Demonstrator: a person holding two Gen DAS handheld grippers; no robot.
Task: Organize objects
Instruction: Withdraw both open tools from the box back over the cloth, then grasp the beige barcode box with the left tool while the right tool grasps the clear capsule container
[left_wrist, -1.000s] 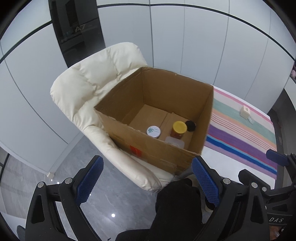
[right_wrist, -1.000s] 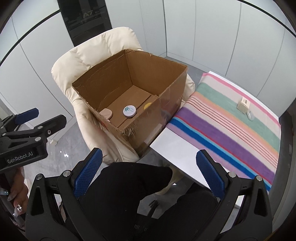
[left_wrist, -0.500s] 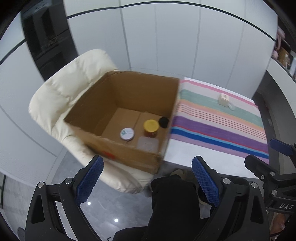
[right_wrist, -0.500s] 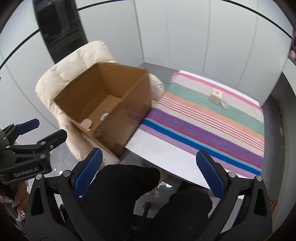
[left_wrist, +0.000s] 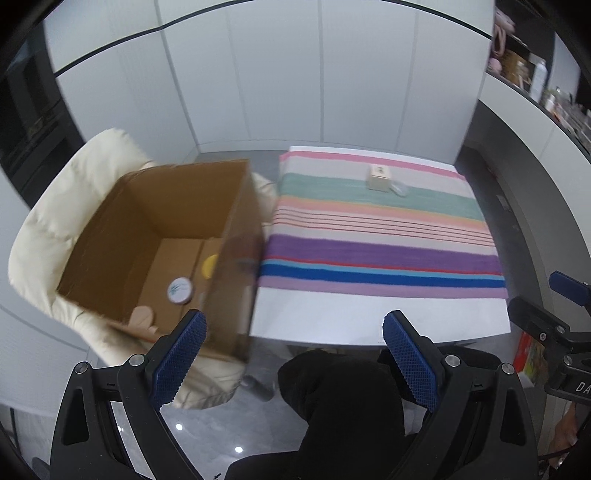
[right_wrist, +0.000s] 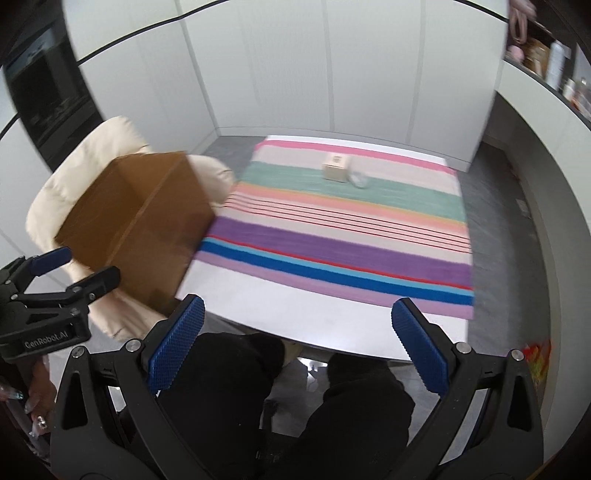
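Across the room, both views have swung right over the last second, off the cardboard box (left_wrist: 162, 236) on the cream armchair (left_wrist: 55, 229) and onto the desk (left_wrist: 369, 314) with its striped cloth (left_wrist: 380, 236); I take that to mean the box run is finished and the person is turning back for what remains. The box now sits at the left edge of each view, with a white-lidded jar (left_wrist: 180, 290), a yellow lid and a tan item inside. On the green stripe at the far side of the cloth stand 2 leftovers: a small beige cube (right_wrist: 336, 167) and, touching its right side, a small clear object (right_wrist: 358, 180). Both lie well beyond the fingers. The left gripper (left_wrist: 291, 354) and right gripper (right_wrist: 295, 347) hang released and empty, spread wide at the desk's near edge.
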